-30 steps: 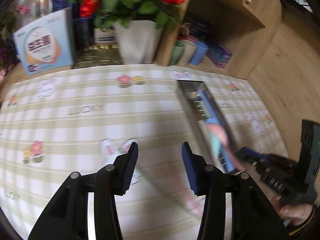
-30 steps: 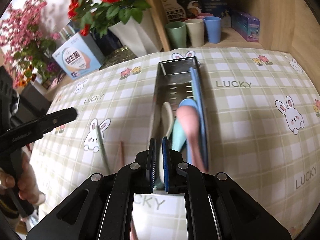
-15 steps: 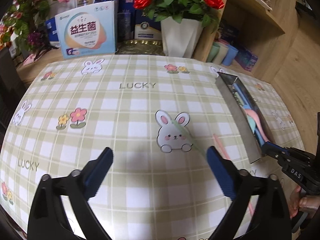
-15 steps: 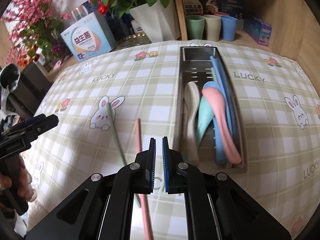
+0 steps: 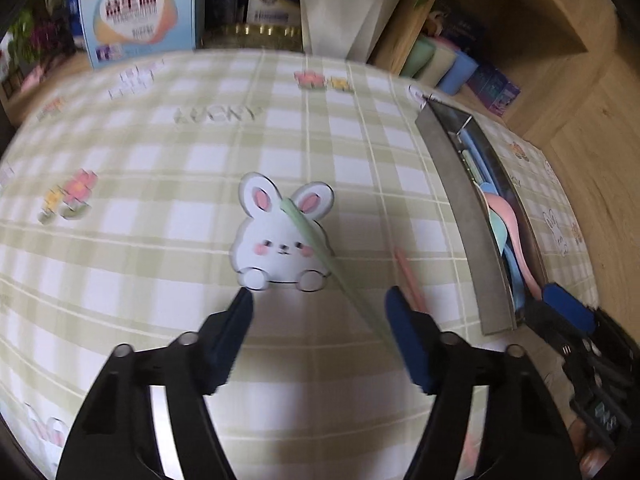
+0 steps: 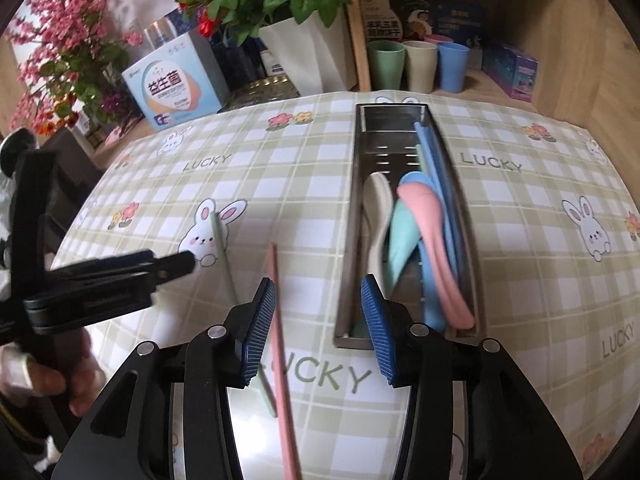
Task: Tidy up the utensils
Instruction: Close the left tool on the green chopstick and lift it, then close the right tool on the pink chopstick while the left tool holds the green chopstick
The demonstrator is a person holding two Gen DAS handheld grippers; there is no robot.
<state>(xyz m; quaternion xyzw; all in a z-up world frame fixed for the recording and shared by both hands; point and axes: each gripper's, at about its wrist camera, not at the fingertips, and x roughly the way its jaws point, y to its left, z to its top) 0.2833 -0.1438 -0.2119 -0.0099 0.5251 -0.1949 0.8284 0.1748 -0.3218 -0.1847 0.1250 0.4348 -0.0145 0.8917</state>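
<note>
A green chopstick (image 5: 320,248) lies slantwise on the checked cloth across a rabbit print. My left gripper (image 5: 319,300) is low over it, jaws closing, with the stick between the fingers and untouched by the pads. A pink chopstick (image 6: 280,332) lies beside the green chopstick (image 6: 222,248). My right gripper (image 6: 318,284) hovers above the pink one, jaws opening, and the stick runs close by its left pad. The metal utensil tray (image 6: 351,220) holds white, mint, pink and blue spoons plus blue chopsticks. The left gripper (image 6: 190,264) shows side-on in the right wrist view.
Beyond the cloth stand a white vase (image 6: 304,48) with red roses, a blue-and-white box (image 6: 172,88) and three cups (image 6: 418,64) on a wooden shelf. The tray (image 5: 460,208) lies lengthwise on the right, with the right gripper (image 5: 560,308) at its near end.
The left gripper has dropped toward the green chopstick, its jaws widening and then narrowing. The right gripper's jaws, shut before, now stand apart over the pink chopstick.
</note>
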